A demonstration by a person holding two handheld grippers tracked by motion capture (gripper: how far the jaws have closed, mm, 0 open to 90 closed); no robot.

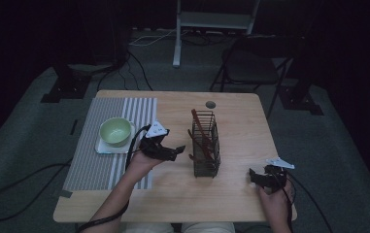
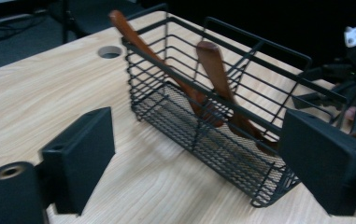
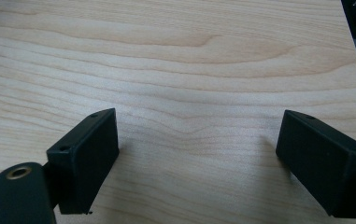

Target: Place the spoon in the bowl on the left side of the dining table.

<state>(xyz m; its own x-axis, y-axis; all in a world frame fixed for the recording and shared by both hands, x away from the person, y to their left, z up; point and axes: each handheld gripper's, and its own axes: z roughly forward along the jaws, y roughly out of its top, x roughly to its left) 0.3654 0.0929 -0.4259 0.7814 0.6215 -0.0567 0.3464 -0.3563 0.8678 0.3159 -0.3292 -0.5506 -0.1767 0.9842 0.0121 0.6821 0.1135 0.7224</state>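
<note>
While it stands upright near the middle of the wooden surface (image 1: pixel 241 121), the black wire basket (image 1: pixel 206 145) holds two brown wooden utensils (image 1: pixel 201 130), both leaning on a slant with their handles sticking up past the rim. In the left gripper view the basket (image 2: pixel 213 121) sits just ahead of the jaws, with one utensil (image 2: pixel 222 88) tilted across the middle and the other resting toward the far end. The left tool (image 1: pixel 178 149) hovers just beside the basket on its left, pointing at it, jaws spread wide with nothing between them and no contact with the wire. The right tool (image 1: pixel 253 175) sits low near the front right corner of the surface, apart from the basket, its jaws also wide apart over bare wood and gripping nothing. Farther left, a pale green bowl (image 1: pixel 115 131) rests on a small white square plate (image 1: pixel 106 148), which lies on a grey striped mat (image 1: pixel 95 165) covering the left part of the surface. A dark folding chair (image 1: pixel 250 68) stands on the floor beyond the far edge.
</note>
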